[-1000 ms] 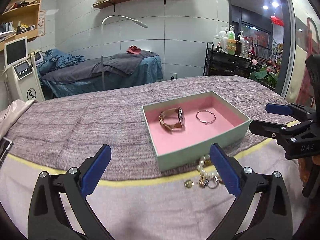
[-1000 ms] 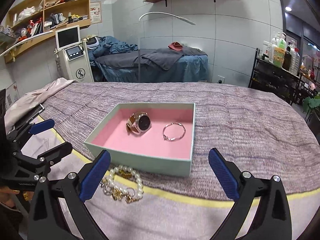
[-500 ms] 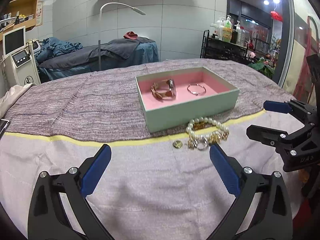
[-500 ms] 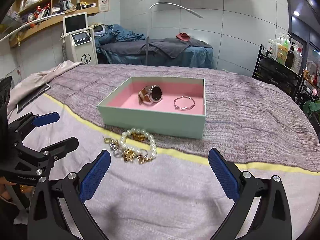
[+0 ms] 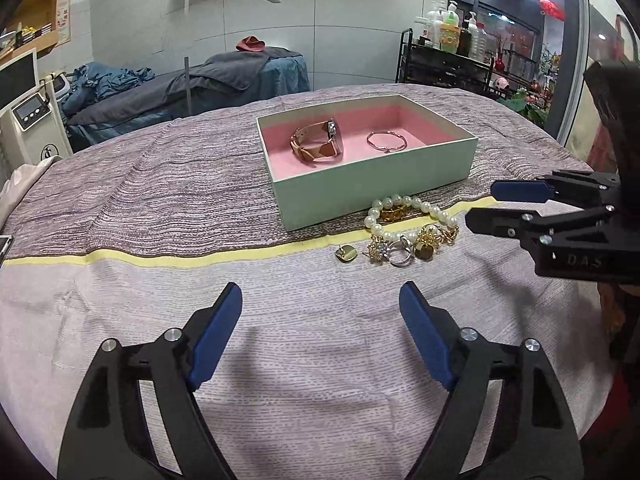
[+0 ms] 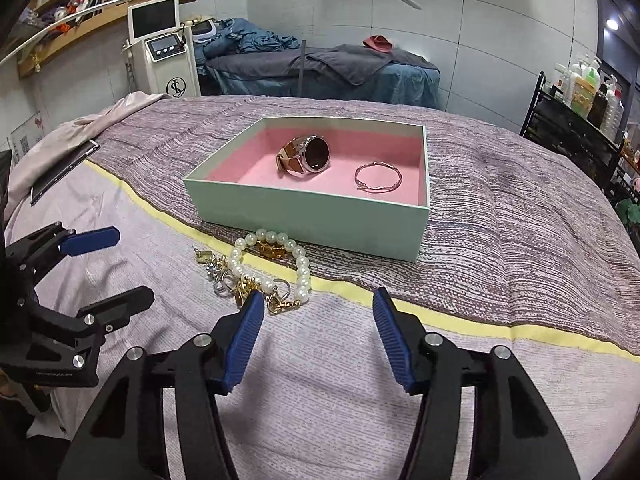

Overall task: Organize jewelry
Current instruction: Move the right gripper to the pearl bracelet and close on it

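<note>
A mint box with a pink lining [image 5: 372,188] [image 6: 304,216] stands on the bed cover. It holds a brown-strap watch [image 5: 318,142] [image 6: 306,154] and a thin silver bangle [image 5: 387,142] [image 6: 378,177]. In front of the box lies a heap of jewelry: a pearl bracelet [image 5: 412,210] [image 6: 272,254], gold pieces, rings and a gold earring [image 5: 346,255]. My left gripper [image 5: 320,308] is open and empty, short of the heap. My right gripper [image 6: 318,312] is open and empty, just near of the heap; it also shows in the left wrist view [image 5: 492,204].
The bed cover has a yellow stripe [image 5: 160,258] across it. A tablet [image 6: 64,172] lies at the left edge. A massage bed [image 6: 320,68], a machine with a screen [image 6: 160,48] and a rack of bottles [image 5: 452,56] stand behind.
Both grippers have pulled back and lowered, so the box and the heap look farther off. Both pairs of fingers stand closer together than before, still open.
</note>
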Tool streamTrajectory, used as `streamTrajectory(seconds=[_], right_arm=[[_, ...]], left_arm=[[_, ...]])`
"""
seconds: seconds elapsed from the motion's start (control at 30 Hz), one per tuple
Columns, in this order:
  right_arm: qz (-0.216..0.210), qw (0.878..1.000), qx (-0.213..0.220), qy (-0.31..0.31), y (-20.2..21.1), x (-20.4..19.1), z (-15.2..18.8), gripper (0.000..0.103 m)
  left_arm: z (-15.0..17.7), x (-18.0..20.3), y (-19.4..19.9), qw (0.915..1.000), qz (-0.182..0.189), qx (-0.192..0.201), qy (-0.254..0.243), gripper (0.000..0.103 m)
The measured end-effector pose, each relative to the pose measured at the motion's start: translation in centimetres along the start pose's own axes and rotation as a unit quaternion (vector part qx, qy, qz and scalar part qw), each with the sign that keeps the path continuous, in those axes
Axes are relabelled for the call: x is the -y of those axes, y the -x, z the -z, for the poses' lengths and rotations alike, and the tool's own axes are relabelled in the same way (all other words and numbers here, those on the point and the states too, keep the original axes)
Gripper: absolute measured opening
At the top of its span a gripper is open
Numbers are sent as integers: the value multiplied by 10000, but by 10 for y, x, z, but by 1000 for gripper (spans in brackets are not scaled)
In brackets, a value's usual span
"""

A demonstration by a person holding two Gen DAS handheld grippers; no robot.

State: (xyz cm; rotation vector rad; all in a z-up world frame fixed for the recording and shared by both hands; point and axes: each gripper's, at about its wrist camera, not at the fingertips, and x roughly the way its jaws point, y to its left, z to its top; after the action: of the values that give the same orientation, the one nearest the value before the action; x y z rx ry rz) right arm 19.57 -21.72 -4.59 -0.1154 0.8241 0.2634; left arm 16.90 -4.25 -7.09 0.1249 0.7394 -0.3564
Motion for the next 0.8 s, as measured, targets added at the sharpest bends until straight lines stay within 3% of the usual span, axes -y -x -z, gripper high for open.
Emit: streamTrajectory(seconds=[0.3,0.53,0.67,0.8], right_arm=[[-320,9986,-413,-74,-28,-2,-18,35],[-401,9968,-667,-173,-44,0,-22,24],[-381,9967,-704,-131,-49,0,-24,22],[-295,9969,-726,9,-52,-5,-26,22]], left_arm=[[-10,-4,-20,9994,168,-276,-140,49],[-19,3,-44,9969,358,-539,-454,40],[-25,3,-53,9962,454,-562,-497,38],[-28,5,-58,9950,599,-600,-534,28]])
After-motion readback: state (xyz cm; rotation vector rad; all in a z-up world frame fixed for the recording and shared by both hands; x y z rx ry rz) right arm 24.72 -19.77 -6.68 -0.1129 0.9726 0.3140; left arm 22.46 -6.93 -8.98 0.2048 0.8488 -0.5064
